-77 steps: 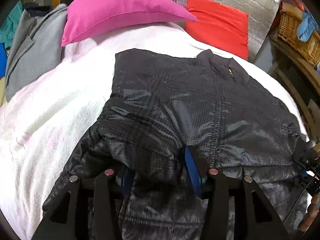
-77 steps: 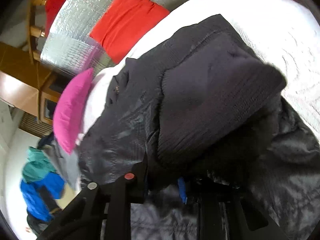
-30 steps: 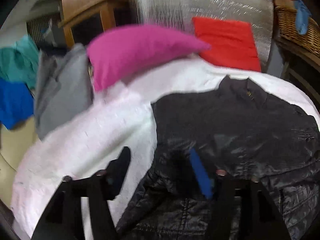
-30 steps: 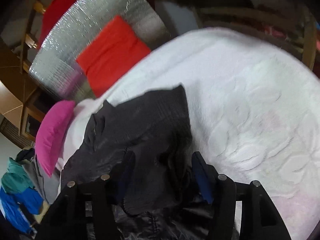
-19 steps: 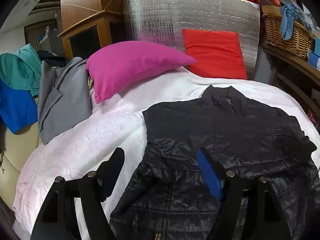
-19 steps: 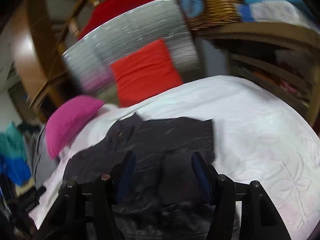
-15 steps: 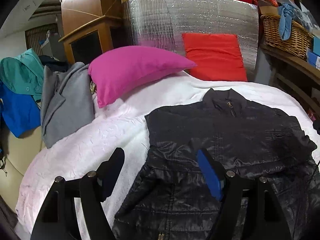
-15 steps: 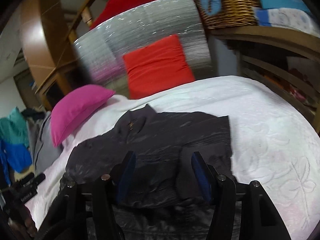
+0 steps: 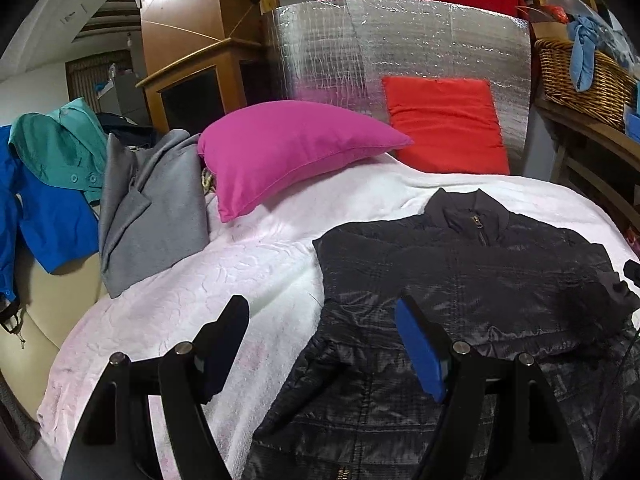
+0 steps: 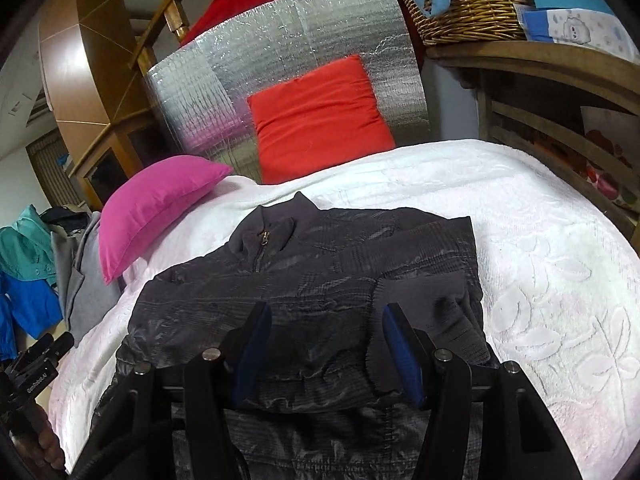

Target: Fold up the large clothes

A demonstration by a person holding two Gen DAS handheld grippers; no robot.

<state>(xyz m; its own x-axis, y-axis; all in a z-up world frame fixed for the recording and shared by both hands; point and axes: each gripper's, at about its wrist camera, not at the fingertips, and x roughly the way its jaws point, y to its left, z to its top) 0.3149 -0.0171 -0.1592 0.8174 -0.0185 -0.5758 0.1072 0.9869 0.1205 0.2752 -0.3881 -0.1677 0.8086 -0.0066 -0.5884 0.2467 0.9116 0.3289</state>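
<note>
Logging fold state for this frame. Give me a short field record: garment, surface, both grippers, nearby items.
garment: black jacket, zipped, collar toward the pillows, sleeves folded in across the front
surface: white bedspread
left gripper: open, above the jacket's left edge, holding nothing
right gripper: open, above the jacket's lower front, holding nothing
pillows: pink pillow and red pillow at the head of the bed
other clothes: grey coat beside the pink pillow
fold progress: sleeves in, body not yet folded
</note>
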